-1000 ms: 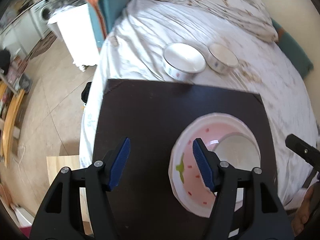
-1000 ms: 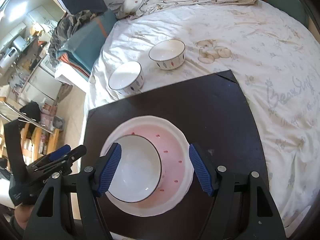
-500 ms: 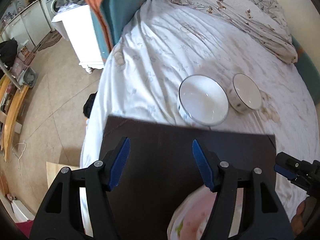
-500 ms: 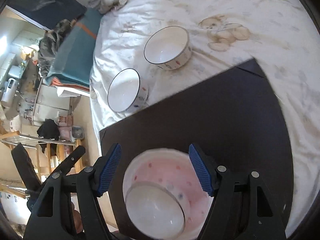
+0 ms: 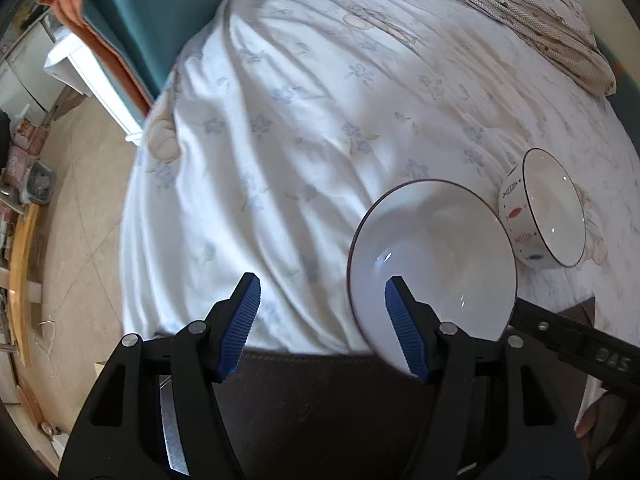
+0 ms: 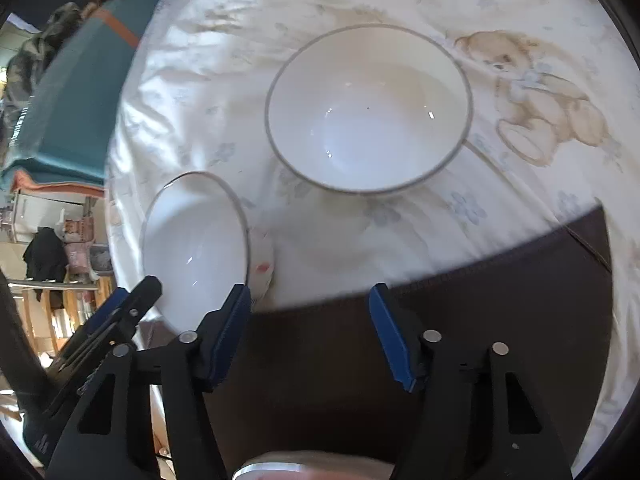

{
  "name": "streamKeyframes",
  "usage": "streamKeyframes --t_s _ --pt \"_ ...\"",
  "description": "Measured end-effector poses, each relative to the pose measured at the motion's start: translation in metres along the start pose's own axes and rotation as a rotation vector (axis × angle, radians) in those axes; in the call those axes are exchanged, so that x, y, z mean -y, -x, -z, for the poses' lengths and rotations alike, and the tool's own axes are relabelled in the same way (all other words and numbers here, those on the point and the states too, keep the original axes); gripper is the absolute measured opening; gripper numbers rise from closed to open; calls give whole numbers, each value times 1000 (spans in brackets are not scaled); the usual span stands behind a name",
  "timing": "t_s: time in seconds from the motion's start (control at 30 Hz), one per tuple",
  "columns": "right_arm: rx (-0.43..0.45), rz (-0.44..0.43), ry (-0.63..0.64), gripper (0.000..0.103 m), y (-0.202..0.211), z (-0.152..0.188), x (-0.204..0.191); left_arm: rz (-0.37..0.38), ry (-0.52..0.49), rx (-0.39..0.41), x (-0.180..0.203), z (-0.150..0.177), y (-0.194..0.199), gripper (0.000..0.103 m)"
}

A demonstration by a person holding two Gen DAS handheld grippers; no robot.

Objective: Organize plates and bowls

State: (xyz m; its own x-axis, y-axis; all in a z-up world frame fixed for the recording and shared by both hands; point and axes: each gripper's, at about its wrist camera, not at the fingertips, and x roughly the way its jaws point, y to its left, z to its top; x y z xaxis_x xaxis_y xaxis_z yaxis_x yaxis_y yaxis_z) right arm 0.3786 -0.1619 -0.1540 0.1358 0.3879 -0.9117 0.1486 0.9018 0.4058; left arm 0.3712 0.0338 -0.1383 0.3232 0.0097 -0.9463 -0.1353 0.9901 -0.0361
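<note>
1. Nearer white bowl [image 5: 432, 264], thin dark rim, empty and upright, sits on my bedsheet just beyond the dark board's far edge.
2. Fish-patterned bowl [image 5: 548, 216], white inside with the same dark rim, stands upright farther right, near the first but apart.
3. A pink plate's [image 6: 320, 466] rim shows at the near edge, on the board.

My left camera rides just behind my left claw [image 5: 320, 320] and looks steeply down along its fingers at the bed sheet [image 5: 280, 140], close above the near edge of the dark board [image 5: 320, 400]. My right camera sits the same way behind my right claw [image 6: 310, 328], also tilted steeply down and close. Both views share the board's far edge and two white bowls: the nearer bowl [image 5: 432, 272] [image 6: 196, 240] and the farther bowl [image 5: 554, 208] [image 6: 368, 108]. Each view catches the other claw at its side edge.
</note>
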Motion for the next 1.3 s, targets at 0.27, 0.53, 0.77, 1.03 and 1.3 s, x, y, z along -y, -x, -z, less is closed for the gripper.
streamKeyframes --t_s 0.27,0.53,0.77,1.03,1.3 --pt "-24 30 -3 54 -23 -16 3 29 -1 -75 10 -8 -34 45" --pt "-25 48 95 7 -37 -18 -2 65 -23 -75 14 -8 -39 14" --pt "-1 2 135 0 -36 -14 -14 65 -43 -71 15 -12 -32 11" --pt "38 -209 -64 7 4 -26 23 78 -29 -72 7 -10 -35 11" --pt "33 -207 -18 49 4 -24 8 75 -41 -64 8 -5 -36 11"
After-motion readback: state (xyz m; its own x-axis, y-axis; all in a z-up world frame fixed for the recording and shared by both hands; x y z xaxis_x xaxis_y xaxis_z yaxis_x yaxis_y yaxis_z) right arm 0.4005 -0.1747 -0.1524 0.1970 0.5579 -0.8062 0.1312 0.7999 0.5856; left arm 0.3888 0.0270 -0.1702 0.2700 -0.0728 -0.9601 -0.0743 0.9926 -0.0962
